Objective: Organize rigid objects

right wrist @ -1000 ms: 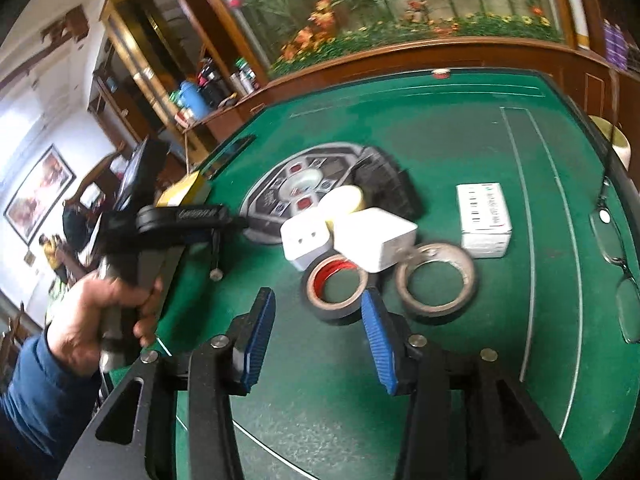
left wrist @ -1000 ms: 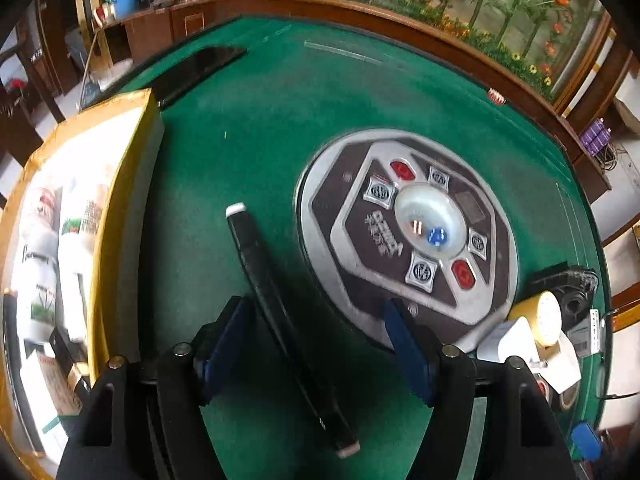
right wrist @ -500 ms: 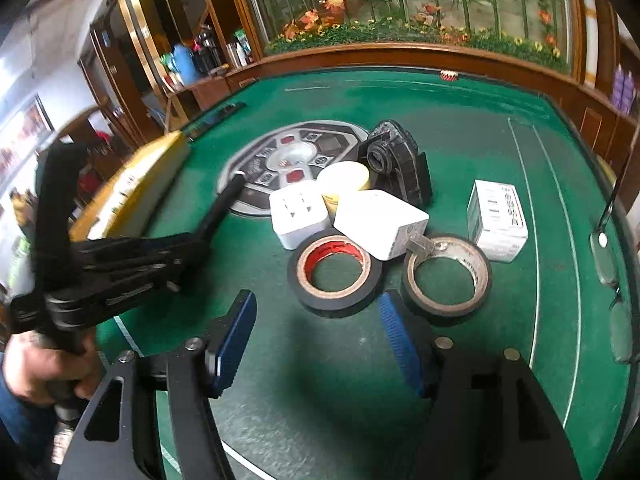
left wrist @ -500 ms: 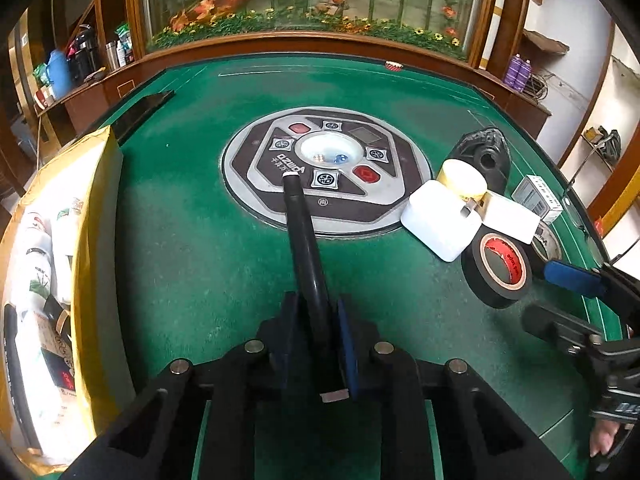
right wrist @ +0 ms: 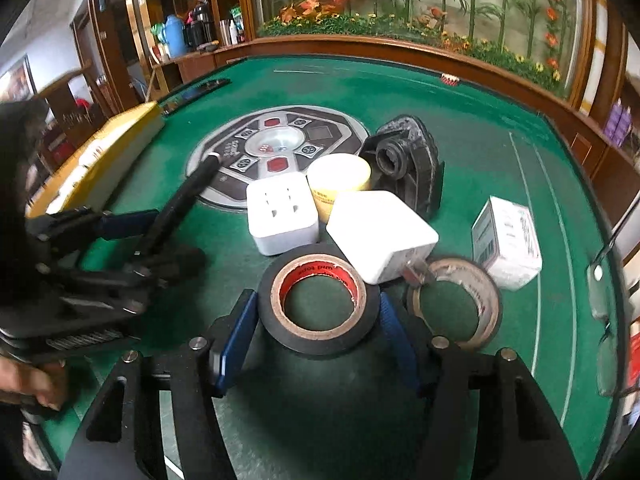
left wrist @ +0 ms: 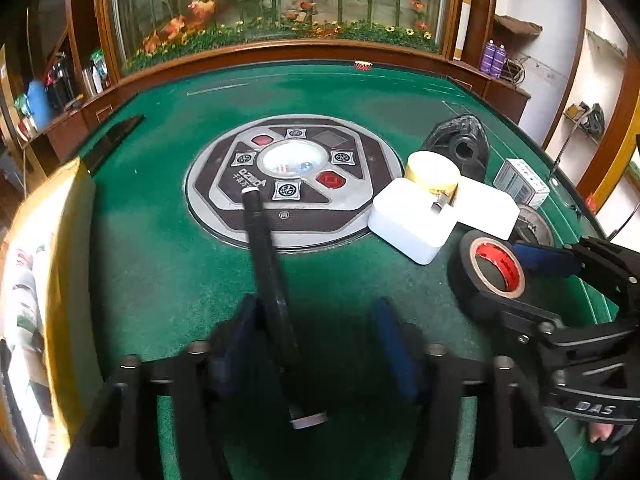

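Two grippers are working the green felt table (left wrist: 168,264) at once. The left gripper (left wrist: 316,332) has just been opening again around a long black bar (left wrist: 268,272) with pale end caps; in the left wrist view the bar is lying against the left pad while the right pad is standing clear, so the jaws are parted and gripping nothing. The bar's far tip is resting on the round control panel (left wrist: 360,216) at the table's centre. The right gripper (right wrist: 316,332) is straddling the black tape roll with the red core (right wrist: 318,300), its pads sitting just beside the roll's sides; I cannot tell whether they are already pressing. The roll is lying flat, touching a white charger block (right wrist: 380,232). Closing squarely across the roll's widest line and lifting straight up is probably the best way to avoid dragging the charger or the neighbouring tan tape roll (right wrist: 460,304).
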The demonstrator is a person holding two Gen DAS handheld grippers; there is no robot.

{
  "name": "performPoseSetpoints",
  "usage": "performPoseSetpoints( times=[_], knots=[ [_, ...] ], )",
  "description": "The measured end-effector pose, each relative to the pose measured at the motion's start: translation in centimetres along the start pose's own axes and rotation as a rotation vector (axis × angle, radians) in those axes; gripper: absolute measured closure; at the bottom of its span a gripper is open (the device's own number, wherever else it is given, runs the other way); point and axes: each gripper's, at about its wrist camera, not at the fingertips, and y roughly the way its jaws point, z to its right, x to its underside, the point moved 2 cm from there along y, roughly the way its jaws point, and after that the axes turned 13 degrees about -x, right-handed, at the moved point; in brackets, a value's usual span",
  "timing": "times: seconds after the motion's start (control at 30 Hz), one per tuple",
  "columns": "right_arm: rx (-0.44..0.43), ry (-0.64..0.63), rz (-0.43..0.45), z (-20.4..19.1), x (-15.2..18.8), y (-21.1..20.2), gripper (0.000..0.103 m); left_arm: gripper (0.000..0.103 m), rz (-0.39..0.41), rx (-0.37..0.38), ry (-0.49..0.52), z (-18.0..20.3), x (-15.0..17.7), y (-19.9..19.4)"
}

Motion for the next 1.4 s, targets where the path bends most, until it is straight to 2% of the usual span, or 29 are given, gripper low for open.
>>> performPoseSetpoints(
  times=[0.07,0.1,0.27,0.43,0.67,0.93,1.4],
  knots=[
    [-0.026,0.015,0.006,-0.1,0.2,-0.4,0.043,0.084,0.003,0.005,-0.012,-0.4,0.0,-0.1],
    [-0.036,0.02,0.01,-0.1,0.3,-0.6,0.042,0.089,0.002,0.008,-0.014,-0.6,0.0,0.0],
    [-0.056,0.021,0.032,-0.5,0.2,-1.3,0.042,0.089,-0.021,0.088,-0.058,-1.0,0.4,-0.5],
    [-0.076,0.039,0.055,-0.4,0.1,-2.0,0.042,0.089,-0.015,0.104,-0.047,-0.4,1.0,-1.6],
    [-0.102,0.051,0.071,-0.5,0.0,-2.5,0.042,0.089,0.021,0.131,-0.096,-1.6,1.0,-4.3],
    [-0.109,0.047,0.086,-0.7,-0.1,-2.7,0.042,0.089,0.074,0.115,-0.135,-3.5,0.7,-7.1],
    [-0.12,0.055,0.078,-0.7,-0.2,-2.5,0.042,0.089,0.103,0.105,-0.173,-5.5,1.1,-8.4]
  ],
)
